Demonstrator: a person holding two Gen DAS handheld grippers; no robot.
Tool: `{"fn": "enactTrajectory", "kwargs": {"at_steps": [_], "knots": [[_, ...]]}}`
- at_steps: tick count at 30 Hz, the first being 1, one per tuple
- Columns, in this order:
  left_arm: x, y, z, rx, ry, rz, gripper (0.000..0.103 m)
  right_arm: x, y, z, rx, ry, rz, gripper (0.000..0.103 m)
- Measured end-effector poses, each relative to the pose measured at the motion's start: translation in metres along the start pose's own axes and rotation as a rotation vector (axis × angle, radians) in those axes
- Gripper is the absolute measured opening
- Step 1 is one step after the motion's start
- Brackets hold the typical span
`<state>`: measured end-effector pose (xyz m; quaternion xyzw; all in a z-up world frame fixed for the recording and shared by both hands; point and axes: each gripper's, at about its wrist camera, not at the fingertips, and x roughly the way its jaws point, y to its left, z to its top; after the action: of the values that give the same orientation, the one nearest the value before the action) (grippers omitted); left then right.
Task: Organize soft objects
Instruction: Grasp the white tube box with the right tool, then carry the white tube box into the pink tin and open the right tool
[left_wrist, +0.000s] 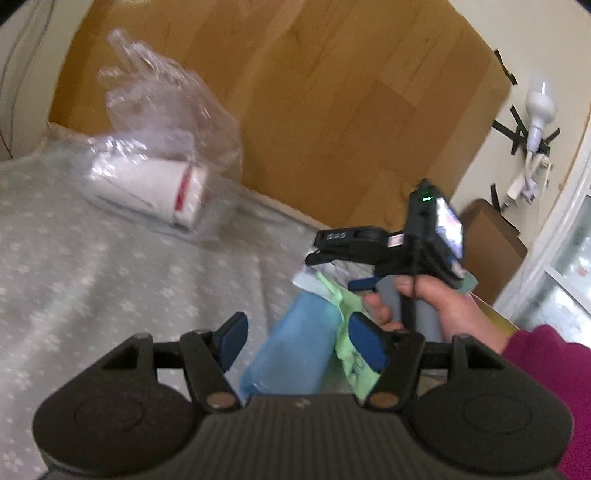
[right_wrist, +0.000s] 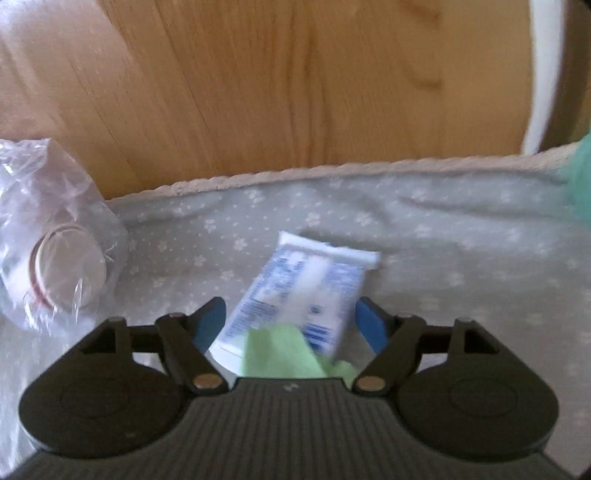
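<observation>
1. Where the left gripper sits closest to its lens, its blue pads stand about half apart. A pale blue soft cylinder lies between them, with a clear gap at the left pad, so no squeeze there.
2. A light green crumpled cloth lies against the cylinder's right side, just beside the right pad (contact there is unclear because of blur).
3. The right gripper has its blue pads spread wide. A white squeeze tube with blue print lies between them on the sheet, crimped end pointing away. The pads are close to its edges, but no grip shows. The green cloth covers the tube's near end.
4. A bare hand in a magenta sleeve grips the right gripper's handle, just past the left gripper.
5. Everything rests on a grey-green bedsheet with small white flowers.
6. Further back and to the left, a crinkled clear plastic bag holds a white cup-like container with a red band, lying on its side and well apart from the tube.
7. A light wooden panel stands behind the bed.
</observation>
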<state>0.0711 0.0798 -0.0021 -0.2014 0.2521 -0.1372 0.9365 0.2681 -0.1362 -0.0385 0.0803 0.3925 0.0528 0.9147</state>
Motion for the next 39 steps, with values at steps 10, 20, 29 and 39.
{"fn": "enactTrajectory", "kwargs": {"at_steps": [10,20,29,39], "knots": [[0.000,0.002,0.001,-0.027,0.006,-0.011,0.065,0.018,0.049,-0.002,-0.143,-0.010,-0.031,0.068],[0.002,-0.001,-0.001,-0.009,-0.005,-0.033,0.065,-0.147,-0.007,-0.035,-0.157,-0.299,0.142,0.068],[0.011,-0.058,-0.033,0.134,0.199,-0.296,0.065,-0.249,-0.086,-0.188,-0.220,-0.123,0.098,0.069],[0.014,-0.120,-0.092,0.107,0.490,-0.343,0.063,-0.262,-0.094,-0.259,-0.184,-0.156,0.031,0.088]]}}
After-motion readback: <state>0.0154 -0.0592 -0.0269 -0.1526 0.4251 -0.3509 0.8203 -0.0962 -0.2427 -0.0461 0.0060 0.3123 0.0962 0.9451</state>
